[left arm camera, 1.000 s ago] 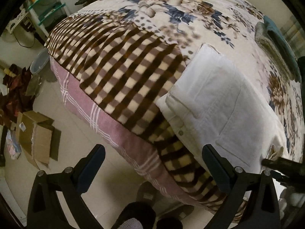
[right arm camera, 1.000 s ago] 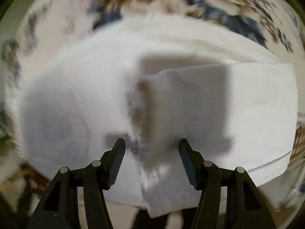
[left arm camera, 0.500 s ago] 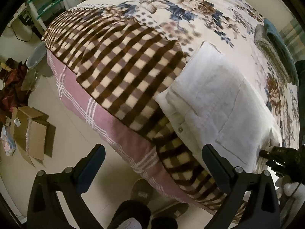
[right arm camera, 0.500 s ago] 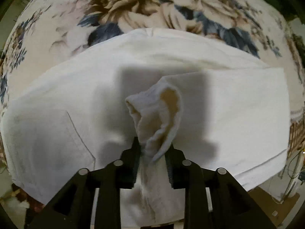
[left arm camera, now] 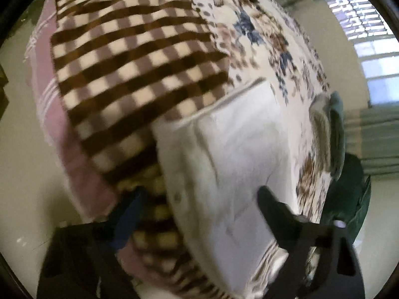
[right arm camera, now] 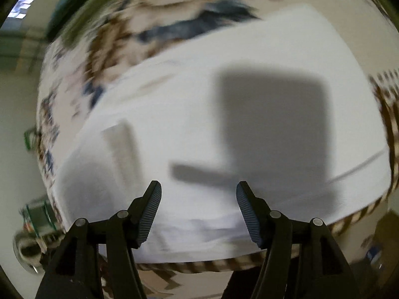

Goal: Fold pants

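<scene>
White pants [left arm camera: 232, 164], partly folded, flat on the floral bedspread [left arm camera: 279, 49] near the bed's front edge, just beside the brown checked blanket [left arm camera: 129, 57]. Left gripper [left arm camera: 197, 211] low over the pants' near end, jaws closing, fabric between them but not visibly pinched; likely set to lift that end for the next fold. Right gripper [right arm camera: 198, 209] above the pants' middle, jaws opening, holding nothing, cloth lying free below.

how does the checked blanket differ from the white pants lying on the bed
The checked blanket carries a brown and cream check; the white pants are plain. The blanket drapes over the bed's edge; the pants lie folded in a compact shape. The blanket covers far more of the bed than the pants. Both are soft fabric.
</scene>
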`<state>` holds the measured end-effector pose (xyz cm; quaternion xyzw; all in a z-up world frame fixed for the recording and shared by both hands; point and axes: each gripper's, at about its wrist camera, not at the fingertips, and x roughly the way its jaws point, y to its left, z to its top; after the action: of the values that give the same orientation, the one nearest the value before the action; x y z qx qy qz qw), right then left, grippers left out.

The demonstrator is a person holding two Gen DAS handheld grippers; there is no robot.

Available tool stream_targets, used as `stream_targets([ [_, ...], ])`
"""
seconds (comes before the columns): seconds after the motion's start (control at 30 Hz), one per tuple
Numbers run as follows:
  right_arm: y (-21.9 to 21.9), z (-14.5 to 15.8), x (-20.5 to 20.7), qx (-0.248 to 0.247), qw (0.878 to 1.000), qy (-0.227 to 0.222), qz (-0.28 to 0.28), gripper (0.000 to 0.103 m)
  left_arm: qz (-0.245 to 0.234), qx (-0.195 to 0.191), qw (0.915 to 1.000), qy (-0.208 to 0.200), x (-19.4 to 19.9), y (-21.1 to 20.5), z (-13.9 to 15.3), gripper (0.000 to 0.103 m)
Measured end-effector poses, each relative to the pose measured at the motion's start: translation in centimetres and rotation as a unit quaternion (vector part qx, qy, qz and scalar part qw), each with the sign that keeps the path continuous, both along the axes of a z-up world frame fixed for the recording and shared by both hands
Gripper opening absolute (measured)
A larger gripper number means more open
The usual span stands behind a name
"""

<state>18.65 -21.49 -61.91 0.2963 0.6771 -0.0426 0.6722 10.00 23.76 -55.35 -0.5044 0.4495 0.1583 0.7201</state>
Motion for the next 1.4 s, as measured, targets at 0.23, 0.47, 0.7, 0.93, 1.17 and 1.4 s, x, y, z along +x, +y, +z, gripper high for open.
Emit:
stream_targets([
  [0.23, -1.2, -2.2, -1.3, 0.042, 0.999, 0.002, -0.009, 0.065, 0.078, -0.102, 0.9909, -0.041, -0.1, 2.6, -4.4, 0.050],
  [0.47, -1.1, -0.9, -1.1, 0.037, 0.999, -0.002, 0.024, 0.067, 0.044, 0.018, 0.9983, -0.034, 1.5, 0.7, -0.2, 0.023],
  [0.7, -1.9, 1.8, -1.4, 0.016, 0.997, -0.058, 0.056, 0.096, -0.037, 0.132, 0.9882, -0.070, 3.3, -3.0, 7.7, 0.016],
  [0.93, -6.0, 2.8, -2.2, 0.048, 0.995, -0.071, 0.051, 0.098, -0.146, 0.244, 0.9459, -0.157, 4.5, -13.8, 18.3, 0.016],
  [1.17, -14.3, 3.5, -3.9, 0.052, 0.993, -0.085, 0.062, 0.098, -0.255, 0.256, 0.9078, -0.213, 4.3, -29.0, 22.1, 0.016],
  [1.4, -26.5, 2.8, -7.3, -0.001, 0.997, -0.069, 0.039, 0.098, -0.361, 0.233, 0.8868, -0.170, 4.8, -43.1, 15.3, 0.015],
])
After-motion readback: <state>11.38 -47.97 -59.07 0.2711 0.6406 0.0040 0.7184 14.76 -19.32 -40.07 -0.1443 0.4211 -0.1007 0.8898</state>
